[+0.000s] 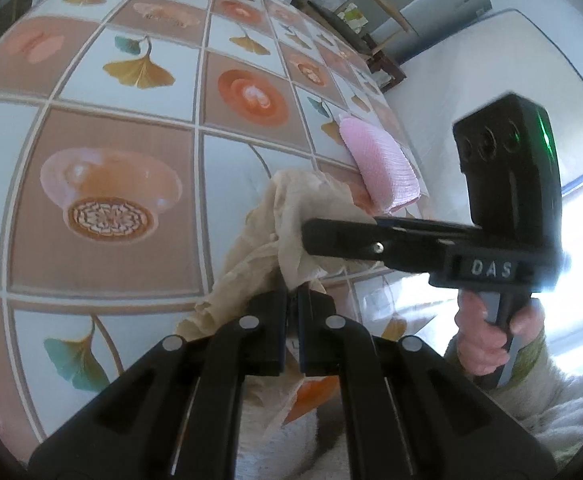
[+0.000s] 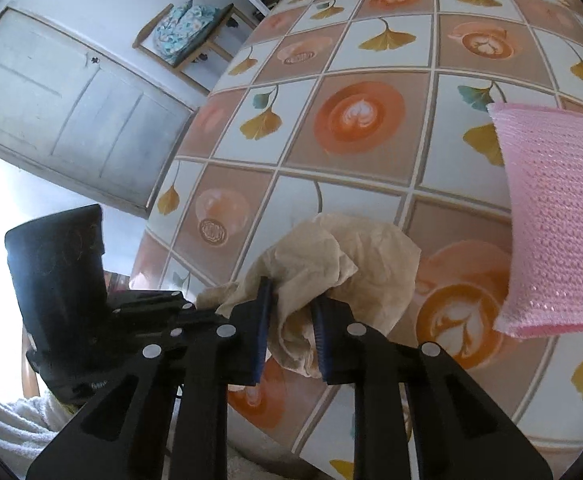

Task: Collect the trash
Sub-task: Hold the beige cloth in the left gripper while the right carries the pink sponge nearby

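White capitals reading "DAS" stand on a small raised plate on the black body of the right gripper (image 1: pixel 303 236), seen from the left wrist view just above the grip that a hand (image 1: pixel 487 332) holds. In the right wrist view, faint pale lettering sits low on the dark body of the left gripper (image 2: pixel 189 306), too blurred and dim to read. The patterned cloth on the worktop (image 2: pixel 371 120) carries pictures of leaves and coffee cups only, with no legible words or numbers. No other label, brand or sign can be read in either view.
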`<state>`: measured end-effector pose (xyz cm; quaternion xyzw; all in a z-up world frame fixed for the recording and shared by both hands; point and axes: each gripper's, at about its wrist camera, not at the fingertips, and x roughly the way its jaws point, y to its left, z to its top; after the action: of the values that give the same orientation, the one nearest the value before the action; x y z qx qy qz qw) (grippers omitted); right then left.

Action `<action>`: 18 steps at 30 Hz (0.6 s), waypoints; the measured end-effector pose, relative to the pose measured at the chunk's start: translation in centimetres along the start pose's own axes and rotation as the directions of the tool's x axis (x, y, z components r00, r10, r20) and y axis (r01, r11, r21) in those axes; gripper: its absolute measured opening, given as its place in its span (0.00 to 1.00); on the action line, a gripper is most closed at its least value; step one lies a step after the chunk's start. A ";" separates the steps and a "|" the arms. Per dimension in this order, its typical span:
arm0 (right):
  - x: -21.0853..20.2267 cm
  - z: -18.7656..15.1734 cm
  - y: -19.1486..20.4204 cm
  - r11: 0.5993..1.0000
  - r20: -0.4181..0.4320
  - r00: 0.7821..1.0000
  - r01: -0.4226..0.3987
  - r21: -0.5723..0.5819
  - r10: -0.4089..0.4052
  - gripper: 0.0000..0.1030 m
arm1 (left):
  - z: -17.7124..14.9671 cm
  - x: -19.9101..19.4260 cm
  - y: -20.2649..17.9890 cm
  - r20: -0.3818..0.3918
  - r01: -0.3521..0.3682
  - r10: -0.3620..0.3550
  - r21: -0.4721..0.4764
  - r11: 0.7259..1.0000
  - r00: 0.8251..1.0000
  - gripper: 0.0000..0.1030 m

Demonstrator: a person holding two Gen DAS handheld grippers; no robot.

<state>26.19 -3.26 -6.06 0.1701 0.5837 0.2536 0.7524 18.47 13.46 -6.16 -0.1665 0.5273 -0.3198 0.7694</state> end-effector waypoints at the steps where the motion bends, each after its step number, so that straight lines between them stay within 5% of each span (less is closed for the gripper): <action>1: 0.1 0.0 0.0 1.000 -0.004 1.000 0.000 -0.001 0.000 0.18 | 0.1 0.0 -0.2 0.003 -0.015 0.014 0.018 1.000 1.000 0.05; 3: 0.3 0.2 0.2 1.000 -0.015 1.000 0.006 0.001 -0.006 0.17 | 0.0 -0.3 -1.0 0.025 -0.063 0.061 0.076 0.995 0.998 0.12; 7: 0.4 0.5 0.2 1.000 -0.040 0.999 0.018 0.011 -0.017 0.15 | -0.7 -1.3 -3.2 0.113 -0.168 0.146 0.221 0.961 0.983 0.47; 14: 0.7 1.1 -0.3 0.999 -0.080 0.997 0.002 0.055 0.003 0.15 | -1.4 0.1 -5.2 0.154 -0.356 0.321 0.385 0.851 0.935 0.53; 18: 0.9 1.2 -0.6 0.997 -0.100 0.995 -0.019 0.077 0.026 0.15 | -1.6 0.9 -5.5 0.150 -0.402 0.373 0.401 0.824 0.915 0.53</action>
<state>27.62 -3.15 -6.76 0.1920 0.6283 0.2481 0.7119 15.43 8.89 -4.13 0.1046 0.4426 -0.2579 0.8524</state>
